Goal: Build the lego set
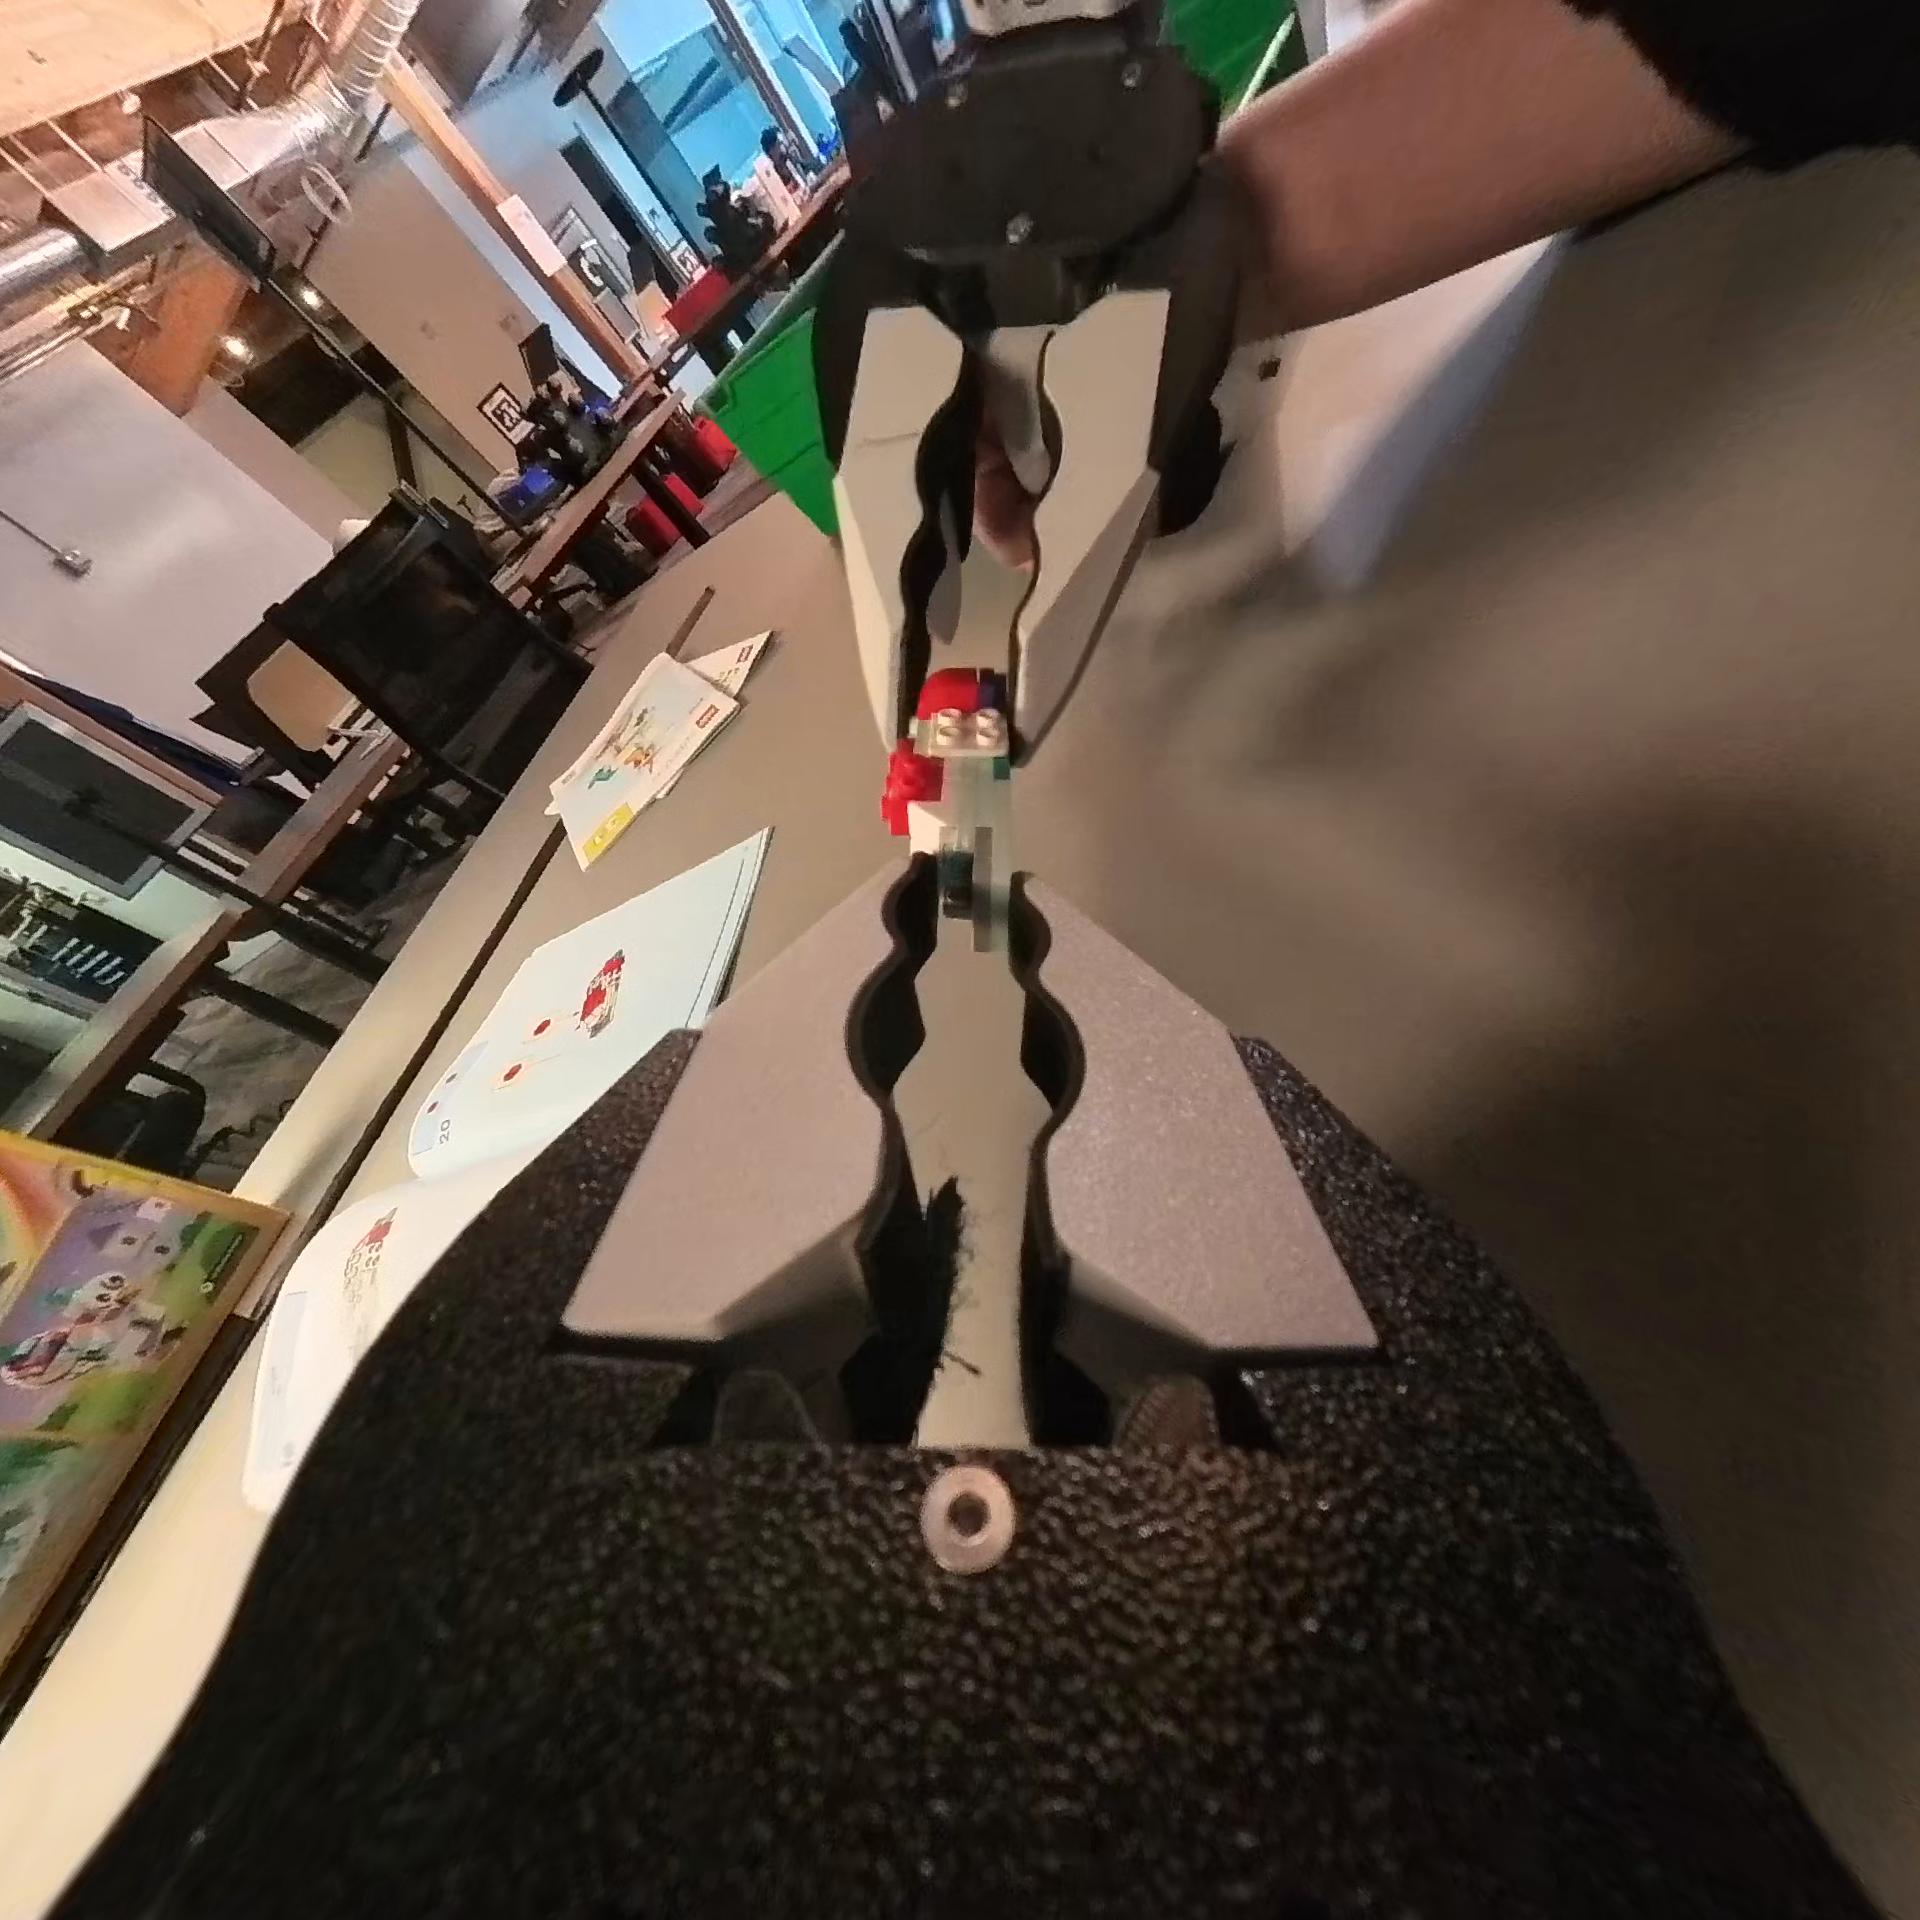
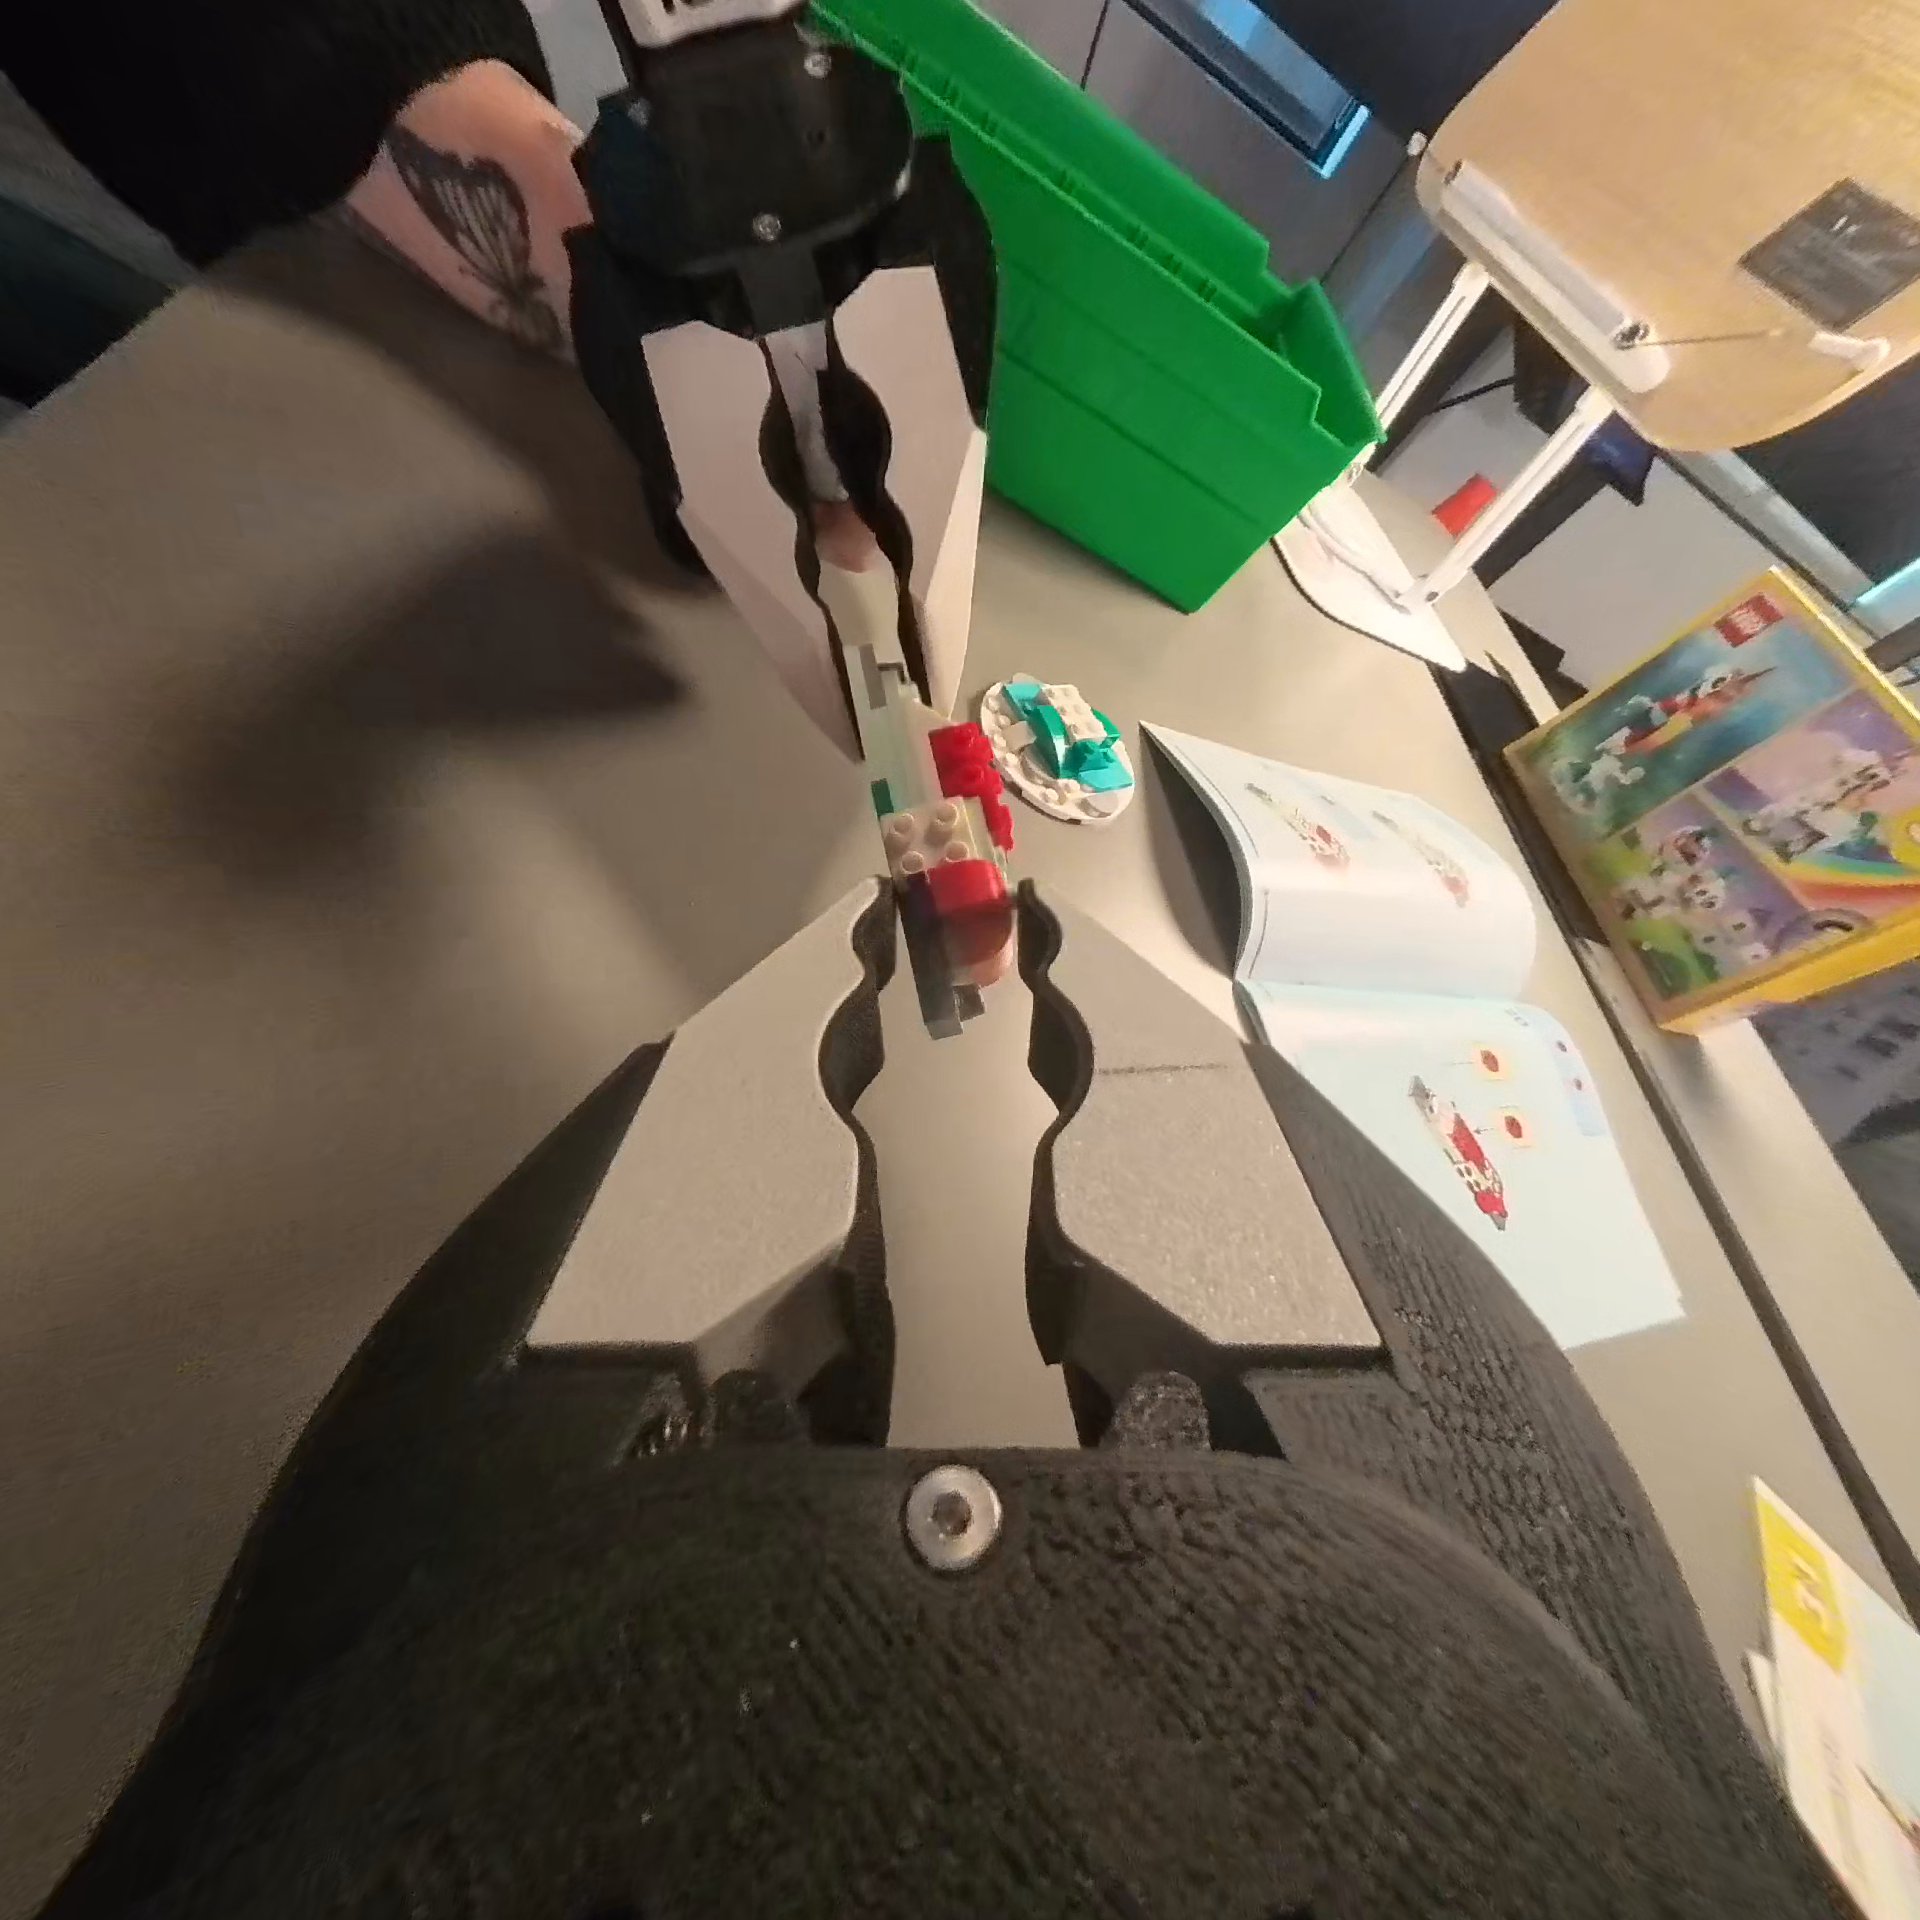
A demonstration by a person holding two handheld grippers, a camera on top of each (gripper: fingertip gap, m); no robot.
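Observation:
A small lego model of red, white and grey bricks (image 1: pixel 914 784) hangs in the air between my two grippers, above the grey table (image 1: pixel 1455 935). In the left wrist view my left gripper (image 1: pixel 961 881) is shut on the model's near end, and my right gripper (image 1: pixel 961 727) faces it from above, shut on the far red end. In the right wrist view my right gripper (image 2: pixel 951 891) is shut on the red end of the model (image 2: pixel 940 831), and my left gripper (image 2: pixel 894 717) holds the white end.
A round white plate with teal bricks (image 2: pixel 1055 753) lies on the table past the model. An open instruction booklet (image 2: pixel 1382 904) and the lego box (image 2: pixel 1714 800) lie to the right. A green bin (image 2: pixel 1143 343) stands behind. More booklets (image 1: pixel 649 748) lie farther off. Less than 4 cm separates the two grippers' tips.

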